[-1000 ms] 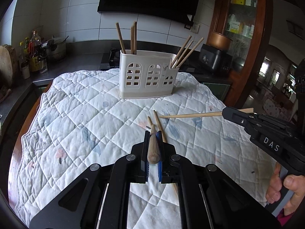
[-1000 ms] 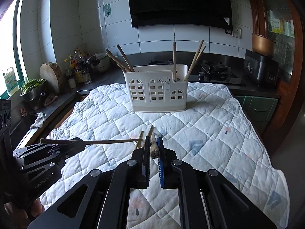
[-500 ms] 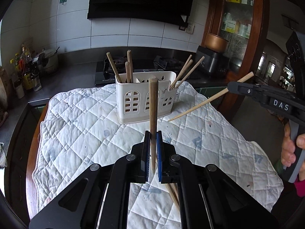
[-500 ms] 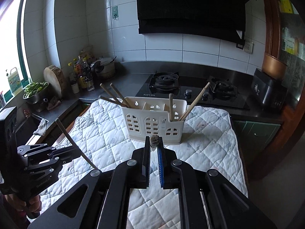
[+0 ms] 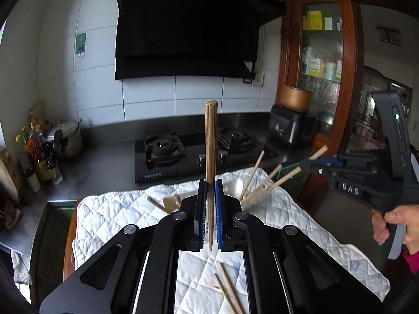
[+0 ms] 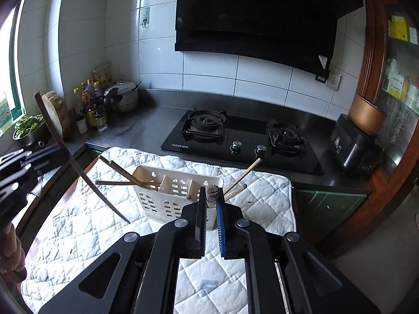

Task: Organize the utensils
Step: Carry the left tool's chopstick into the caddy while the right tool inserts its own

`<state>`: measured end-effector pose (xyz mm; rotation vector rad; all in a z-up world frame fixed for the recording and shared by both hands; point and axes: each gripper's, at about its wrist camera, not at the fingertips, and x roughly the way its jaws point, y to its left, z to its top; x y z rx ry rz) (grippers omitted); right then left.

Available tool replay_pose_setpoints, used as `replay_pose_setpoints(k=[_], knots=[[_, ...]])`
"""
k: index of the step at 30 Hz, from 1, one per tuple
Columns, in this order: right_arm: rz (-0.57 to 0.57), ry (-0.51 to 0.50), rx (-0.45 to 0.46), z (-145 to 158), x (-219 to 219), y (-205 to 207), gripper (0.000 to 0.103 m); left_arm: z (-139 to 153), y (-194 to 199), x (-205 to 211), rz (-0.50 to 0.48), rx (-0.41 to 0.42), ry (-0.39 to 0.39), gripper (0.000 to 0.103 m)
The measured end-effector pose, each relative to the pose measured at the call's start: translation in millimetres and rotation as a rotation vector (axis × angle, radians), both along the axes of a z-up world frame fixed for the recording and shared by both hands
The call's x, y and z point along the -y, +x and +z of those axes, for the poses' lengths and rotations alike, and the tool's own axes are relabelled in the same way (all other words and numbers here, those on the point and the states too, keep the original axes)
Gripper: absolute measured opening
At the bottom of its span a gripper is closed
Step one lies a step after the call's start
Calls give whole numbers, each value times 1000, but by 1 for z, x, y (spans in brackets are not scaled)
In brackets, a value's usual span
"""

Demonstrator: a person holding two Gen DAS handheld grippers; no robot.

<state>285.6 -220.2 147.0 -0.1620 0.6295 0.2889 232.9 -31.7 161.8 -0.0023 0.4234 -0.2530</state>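
Fingers of the left gripper [image 5: 208, 217] are clamped on a chopstick [image 5: 210, 157], held near its thin end so the thick end stands upright above the jaws. Judged: a stick gripped upright can be dropped straight down into a slot. Fingers of the right gripper [image 6: 210, 219] pinch a second chopstick [image 6: 211, 193] end-on; only its butt shows between the pads. From the left view that same stick slants down toward the sticks already in the holder.

White slotted holder [image 6: 167, 196] sits on the quilted cloth [image 6: 78, 233], just beyond the right gripper's tips. Several sticks lean in its left and right compartments. Two loose chopsticks [image 5: 227, 290] lie on the cloth below the left gripper, not yet sorted.

Beyond: black gas hob [image 6: 235, 141] on the far counter, range hood [image 6: 262, 13] above.

Change from half a second ago: both grippers have risen and pitched forward, so each view looks down into the holder from above. The right one has closed on the holder's right side. A second ago both were low over the cloth, gripping their sticks off it.
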Motion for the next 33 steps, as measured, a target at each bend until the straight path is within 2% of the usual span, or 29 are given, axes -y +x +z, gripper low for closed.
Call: replay_pose_setpoints(k=[5,12,33], knots=[[4,-9,-3,5,-4,22,7,22,33,5,31,45,-12,5],[6,-38,-14,1,-9,39,7,18,66,11,86,59,17,5],[6,-74,-121,-40,-22,77,7,-13,104,0,76,-51,4,5]])
